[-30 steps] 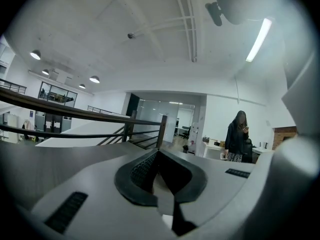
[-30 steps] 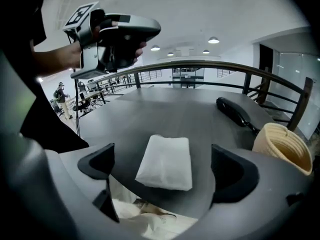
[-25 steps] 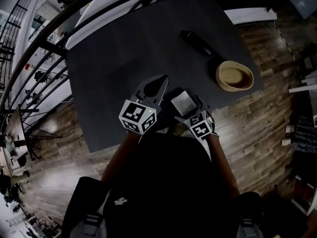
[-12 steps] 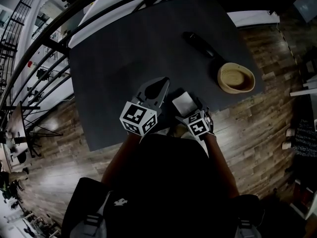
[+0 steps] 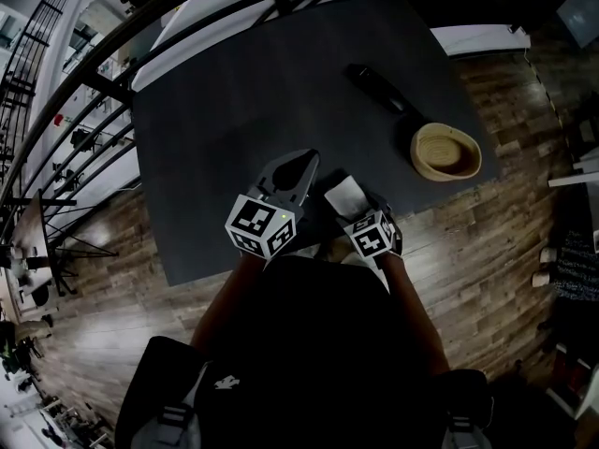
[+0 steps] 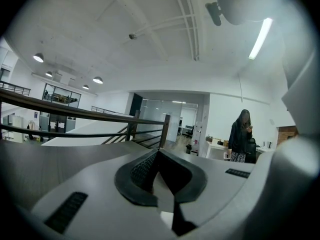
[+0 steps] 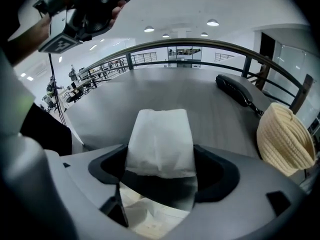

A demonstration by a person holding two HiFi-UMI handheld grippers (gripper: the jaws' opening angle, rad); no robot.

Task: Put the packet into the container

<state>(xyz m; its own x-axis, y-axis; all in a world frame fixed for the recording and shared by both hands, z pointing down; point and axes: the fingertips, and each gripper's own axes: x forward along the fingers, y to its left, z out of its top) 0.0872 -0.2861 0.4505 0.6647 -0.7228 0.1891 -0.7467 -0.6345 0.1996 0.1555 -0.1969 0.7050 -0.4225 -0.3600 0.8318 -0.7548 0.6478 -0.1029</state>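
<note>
A white packet (image 5: 343,192) (image 7: 161,141) lies flat on the dark grey table (image 5: 234,110) near its front edge. My right gripper (image 5: 344,204) (image 7: 160,156) points steeply down over it. Its jaws have just been closing with the packet between them, and the dark pads now touch both of the packet's sides. A woven, straw-coloured container (image 5: 446,152) (image 7: 285,139) stands at the table's right edge, apart from the packet. My left gripper (image 5: 307,157) (image 6: 159,154) hovers about level just left of the packet, shut with nothing in it.
A long black case (image 5: 376,84) (image 7: 237,88) lies behind the container. A dark railing (image 5: 112,73) curves round the table's far and left sides. Wooden floor (image 5: 487,241) lies beyond the front and right edges. A person (image 6: 241,141) stands far off.
My right gripper has sunk a little onto the packet and its jaws have come in against it. The left gripper and the packet have stayed where they were.
</note>
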